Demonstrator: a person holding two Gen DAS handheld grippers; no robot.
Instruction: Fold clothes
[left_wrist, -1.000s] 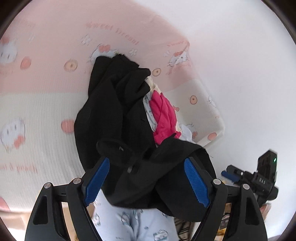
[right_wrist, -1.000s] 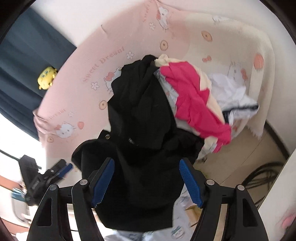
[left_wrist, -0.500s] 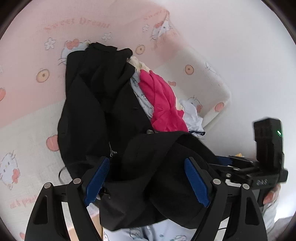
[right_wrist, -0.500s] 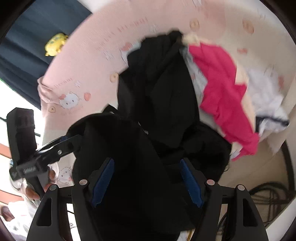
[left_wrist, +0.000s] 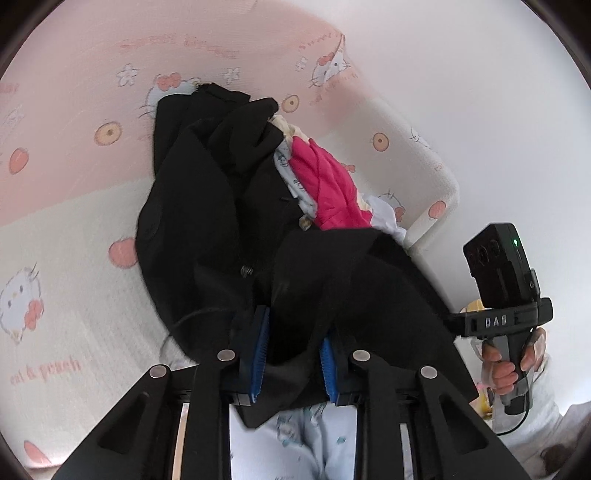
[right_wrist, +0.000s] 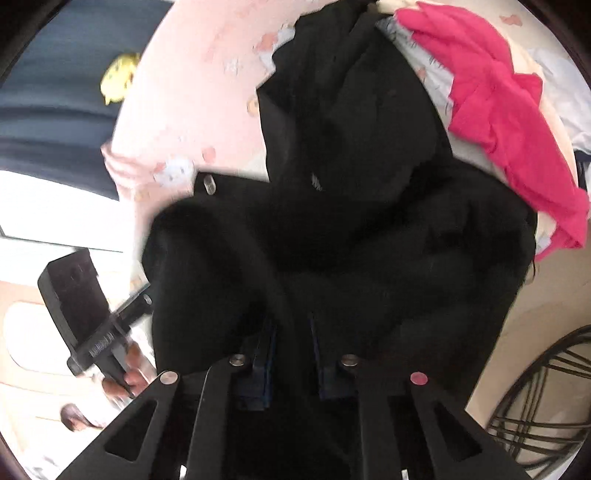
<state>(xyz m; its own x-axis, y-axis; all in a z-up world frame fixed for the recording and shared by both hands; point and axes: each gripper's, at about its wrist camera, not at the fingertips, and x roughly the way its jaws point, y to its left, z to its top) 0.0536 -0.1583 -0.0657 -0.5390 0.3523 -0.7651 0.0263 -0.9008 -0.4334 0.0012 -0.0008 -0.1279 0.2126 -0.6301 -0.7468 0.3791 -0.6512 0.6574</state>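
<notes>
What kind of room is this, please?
Probably a bedroom at home: a pink cartoon-print blanket covers what looks like a bed, a pile of clothes lies on it, and a dark curtain hangs behind.

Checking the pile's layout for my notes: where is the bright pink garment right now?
The bright pink garment lies crumpled on the clothes pile, right of the black garment in both wrist views, over pale printed fabric on the pink cartoon-print blanket.
</notes>
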